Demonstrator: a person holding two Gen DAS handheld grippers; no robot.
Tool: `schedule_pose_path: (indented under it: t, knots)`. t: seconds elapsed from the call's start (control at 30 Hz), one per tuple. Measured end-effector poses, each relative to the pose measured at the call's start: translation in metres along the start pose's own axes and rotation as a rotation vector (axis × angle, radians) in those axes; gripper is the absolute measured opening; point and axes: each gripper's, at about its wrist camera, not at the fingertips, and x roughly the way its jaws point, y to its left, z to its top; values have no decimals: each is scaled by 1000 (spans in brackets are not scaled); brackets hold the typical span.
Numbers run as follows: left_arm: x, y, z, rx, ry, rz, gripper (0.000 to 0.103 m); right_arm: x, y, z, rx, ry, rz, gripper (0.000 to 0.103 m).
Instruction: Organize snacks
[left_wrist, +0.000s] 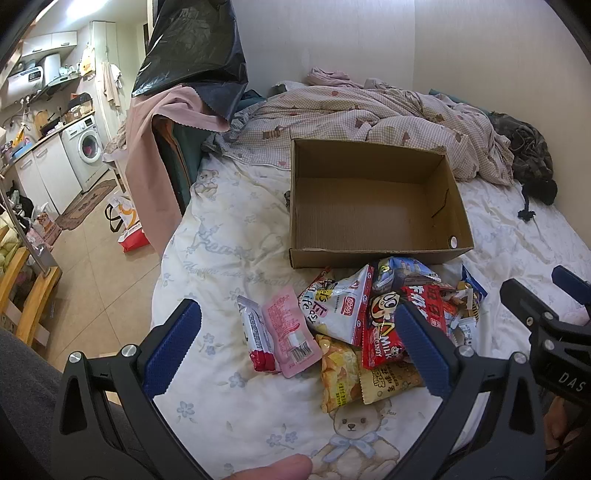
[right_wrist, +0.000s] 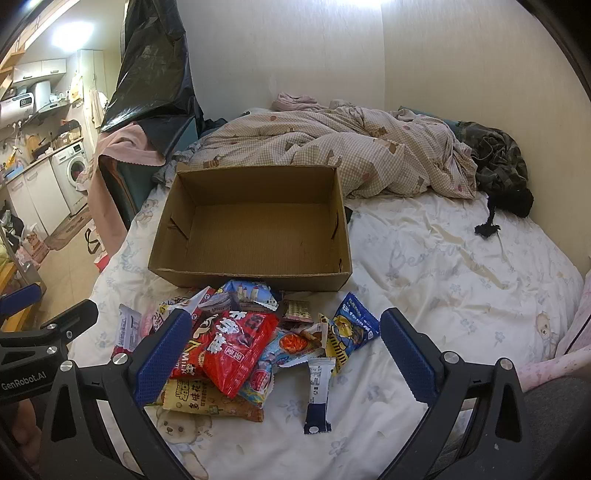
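Left gripper (left_wrist: 299, 343) and right gripper (right_wrist: 284, 354) both hang spread wide, pinching nothing, over the snacks (right_wrist: 236, 343) heaped on the bed (right_wrist: 443, 266), just before one empty box (right_wrist: 255, 229); only the left view shows a pink packet (left_wrist: 291, 332); only the right, a dark-ended stick (right_wrist: 318, 391).

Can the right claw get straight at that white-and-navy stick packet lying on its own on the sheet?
Probably yes. The right claw is open and empty, and the stick packet lies apart from the snack pile with nothing on top of it.
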Motion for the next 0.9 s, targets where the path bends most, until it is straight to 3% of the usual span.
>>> schedule_pose_path:
  t: [0.9]
  knots:
    - [-3, -2, 3, -1, 0, 2, 103, 1, 1, 3, 9, -2, -6, 103]
